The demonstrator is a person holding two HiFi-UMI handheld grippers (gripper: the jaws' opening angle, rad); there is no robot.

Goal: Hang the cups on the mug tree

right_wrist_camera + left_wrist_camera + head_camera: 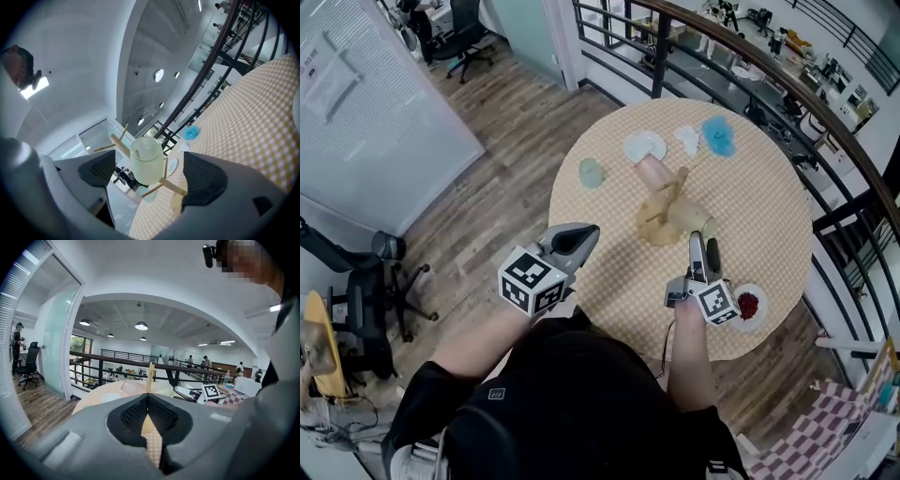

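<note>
The right gripper [701,246] [150,171] lies level over the counter [609,272], its two jaws spread wide. Between them in the right gripper view stands one pale cream cup [146,161] [695,217], and neither pad touches it. That cup hangs among the pegs of the wooden mug tree [664,214] [174,188], on the side nearest this gripper.

The left gripper [581,236] [148,401] is closed, pad against pad, with nothing caught between. It is held near the counter's front edge, to the left of the tree, and it is well apart from every cup. The left gripper view shows the tree's upright post [150,377] beyond its tip, and the marker cube [211,391] of the other gripper off to the right.

A second cup, pink [652,172], hangs on the far side of the tree, making two cups on it. A third, pale green cup [592,172] stands alone on the checked cloth, left of the tree.

Further back are:
- one white dish [644,146]
- one small white object [687,139], too small to identify
- one fluffy blue thing [718,135] [191,133]

Beside the right gripper's cube sits one small dish of red bits [763,309].
</note>
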